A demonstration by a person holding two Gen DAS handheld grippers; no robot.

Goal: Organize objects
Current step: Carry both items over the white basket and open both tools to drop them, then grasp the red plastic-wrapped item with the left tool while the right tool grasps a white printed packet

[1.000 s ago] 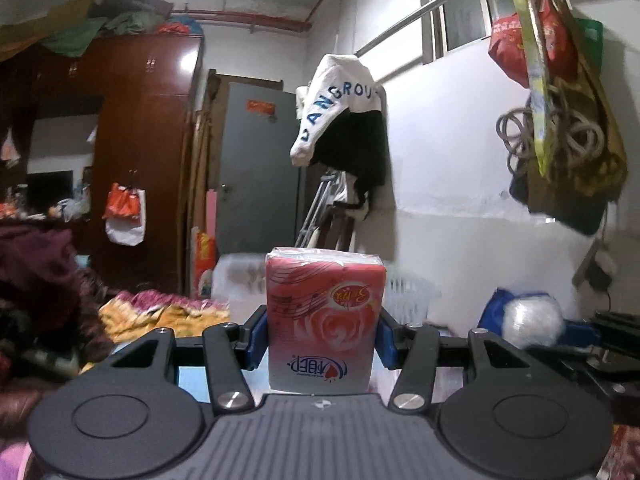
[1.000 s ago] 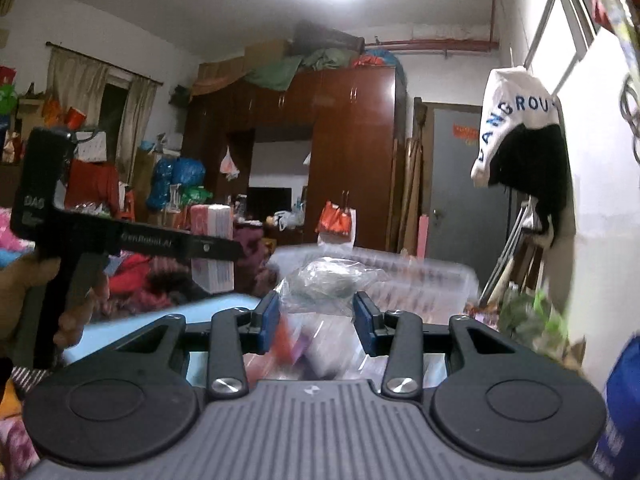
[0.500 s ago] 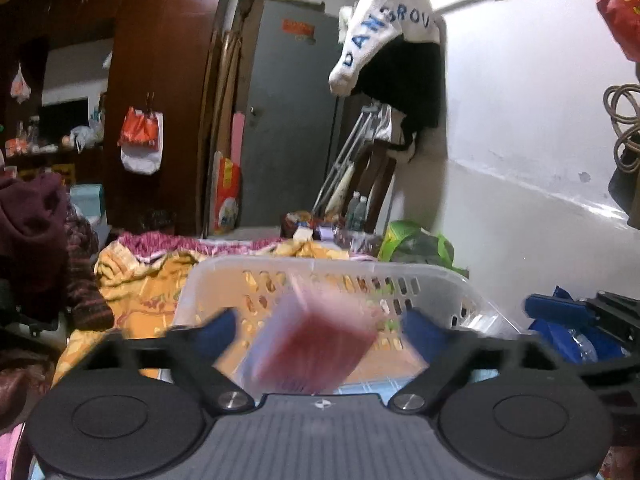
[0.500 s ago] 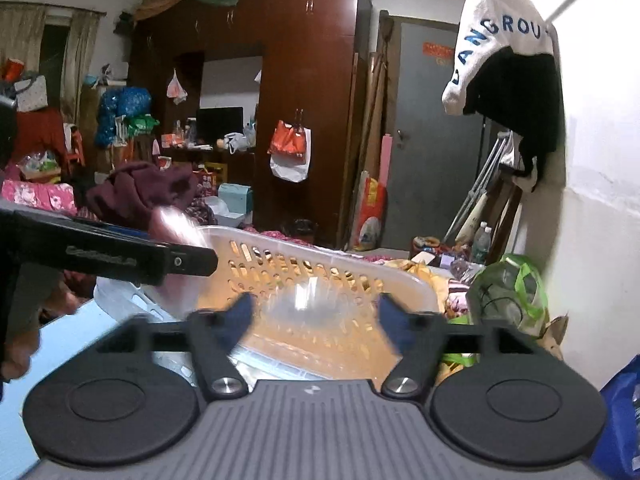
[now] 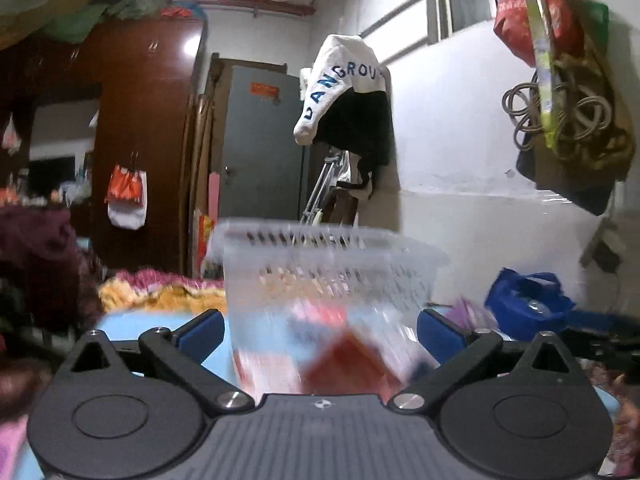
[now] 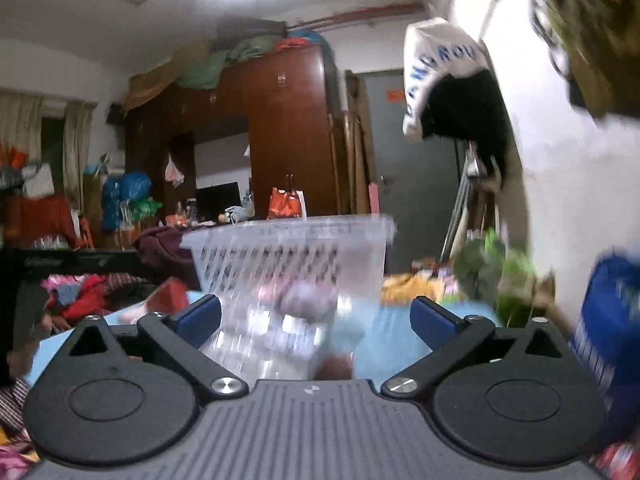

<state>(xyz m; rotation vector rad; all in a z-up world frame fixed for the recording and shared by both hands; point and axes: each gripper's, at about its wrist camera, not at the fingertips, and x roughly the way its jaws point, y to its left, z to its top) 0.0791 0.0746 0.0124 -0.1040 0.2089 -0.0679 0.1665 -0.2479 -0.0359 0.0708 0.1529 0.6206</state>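
A clear slotted plastic basket (image 5: 332,264) stands on the light blue table, blurred, right in front of both cameras. Through its wall I see the pink-and-red tissue pack (image 5: 320,340) lying inside. My left gripper (image 5: 320,332) is level with the basket wall, its jaws opening wide, and no thing is pressed by its blue pads (image 5: 200,330). In the right wrist view the basket (image 6: 288,252) holds a blurred clear bag (image 6: 296,312). My right gripper (image 6: 316,316) also has its jaws opening, with nothing gripped between them.
A blue bag (image 5: 528,296) lies right of the basket by the white wall. Heaped clothes and a yellow blanket (image 5: 160,292) lie to the left. A dark wardrobe (image 6: 288,140) and a grey door (image 5: 260,148) stand behind. The left tool's black bar (image 6: 60,260) crosses the left edge.
A second ago the left gripper was shut on the tissue pack and the right on a clear bag. Both opened over the basket, the items dropped in, and both cameras sank to wall level.
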